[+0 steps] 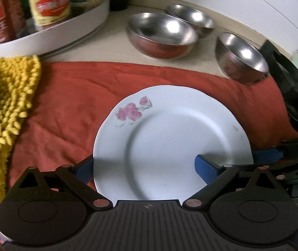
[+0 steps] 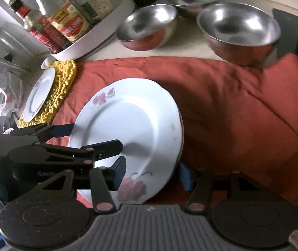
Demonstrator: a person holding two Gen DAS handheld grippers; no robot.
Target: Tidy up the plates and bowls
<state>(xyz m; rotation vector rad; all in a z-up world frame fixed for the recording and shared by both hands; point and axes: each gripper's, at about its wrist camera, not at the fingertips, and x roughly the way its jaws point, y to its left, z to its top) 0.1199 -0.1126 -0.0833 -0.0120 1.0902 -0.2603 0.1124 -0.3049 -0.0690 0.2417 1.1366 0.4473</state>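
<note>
**Reaching From Both Sides, Two Claws Flank a Flowered Plate**

At far left, a second plate [image 2: 39,94] lies on a shaggy yellow mat [image 1: 8,104]. Behind it a white tray [image 1: 65,27] crowded with sauce bottles [image 1: 48,4] stands on the pale bench [image 1: 111,37].

The left claw [image 1: 144,168] comes in low and nearly level from the left, its fingers spread wide. One blue pad [image 1: 84,169] disappears behind the near-left rim of the white flowered plate [image 1: 169,125], and the other lies over the plate's face. Whether either pad presses on the china cannot be told.

The plate sits at the middle of a red cloth [image 1: 65,104] spread over the bench. In the right wrist view it looks tilted, its right edge dark and raised off the fabric.

The right claw [image 2: 152,176] meets it from the near side, pointing forward across the cloth, its jaws also apart. Its left pad [image 2: 119,173] sits above the plate beside a pink bloom, and its right pad is half hidden just past the plate's lower-right rim.

Beyond the cloth, three steel bowls stand upright on the bare bench. A wide one [image 1: 162,33] is nearest the tray, a smaller one [image 1: 190,18] just behind it, and the third [image 1: 241,56] sits at the cloth's far right corner.
</note>
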